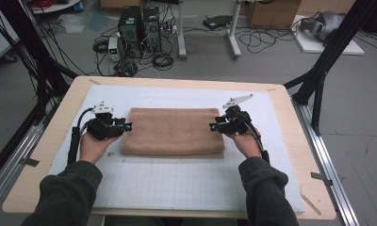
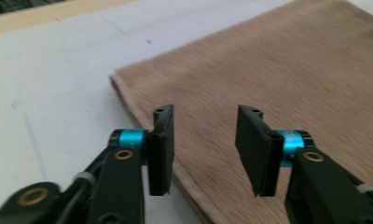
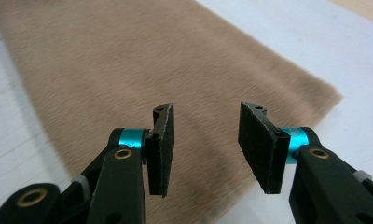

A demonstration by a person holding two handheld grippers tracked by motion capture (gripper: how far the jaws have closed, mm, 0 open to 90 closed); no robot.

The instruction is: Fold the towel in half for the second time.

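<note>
Both grippers, left gripper [image 2: 203, 154] and right gripper [image 3: 205, 151], spread above blurred, seemingly folded towel [image 1: 173, 130].

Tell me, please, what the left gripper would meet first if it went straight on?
Probably the folded tan terry towel: the left gripper points across its near edge, jaws open and empty, though its height above it is unclear.

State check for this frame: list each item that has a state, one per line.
Brown terry towel: folded into a flat rectangle on the white mat.
Left gripper: jaws open, nothing between them, over the towel's edge.
Right gripper: jaws open, nothing between them, above the towel.
</note>
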